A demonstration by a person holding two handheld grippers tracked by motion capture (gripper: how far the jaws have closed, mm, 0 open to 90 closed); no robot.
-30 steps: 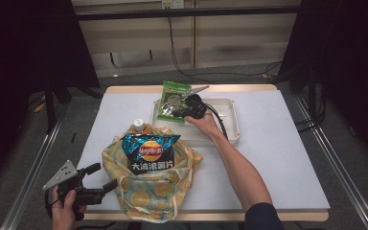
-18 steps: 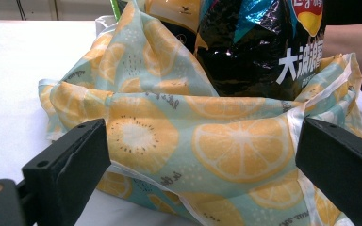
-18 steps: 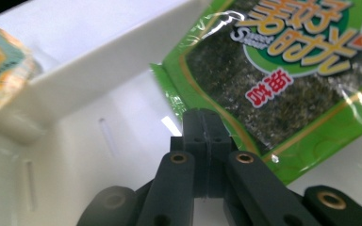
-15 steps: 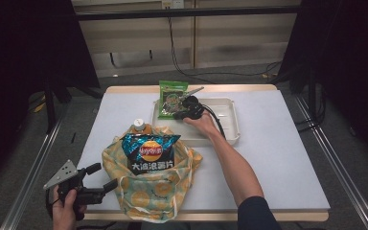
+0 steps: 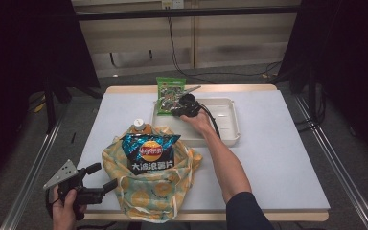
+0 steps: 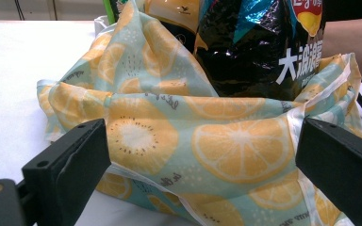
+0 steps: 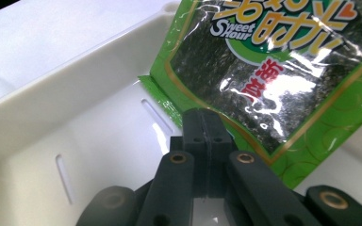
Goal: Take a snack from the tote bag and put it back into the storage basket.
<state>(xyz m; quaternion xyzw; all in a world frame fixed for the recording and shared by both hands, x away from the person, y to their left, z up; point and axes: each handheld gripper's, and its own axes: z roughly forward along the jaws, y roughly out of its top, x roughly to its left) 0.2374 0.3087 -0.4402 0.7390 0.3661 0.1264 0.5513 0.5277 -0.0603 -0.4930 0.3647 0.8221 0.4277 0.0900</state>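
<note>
A green seaweed snack pack (image 5: 170, 92) (image 7: 283, 66) stands tilted over the far left corner of the white tray (image 5: 235, 125) (image 7: 61, 99). My right gripper (image 5: 174, 111) (image 7: 202, 118) is shut on the pack's lower edge. A lemon-print cloth bag (image 5: 146, 194) (image 6: 226, 146) sits at the table's front. It holds a black chips bag (image 5: 148, 152) (image 6: 259, 52) and an orange-capped bottle (image 5: 139, 125) (image 6: 172, 12). My left gripper (image 5: 102, 176) (image 6: 202, 162) is open, level with the bag's near left side, its jaws apart and holding nothing.
The white table (image 5: 287, 158) has bare room to the right of the tray and bag. Cables (image 5: 182, 57) run over the floor behind the table. Dark curtains stand on both sides.
My right gripper has shifted slightly left and away with the seaweed pack in it. The left gripper and the bag have stayed put.
</note>
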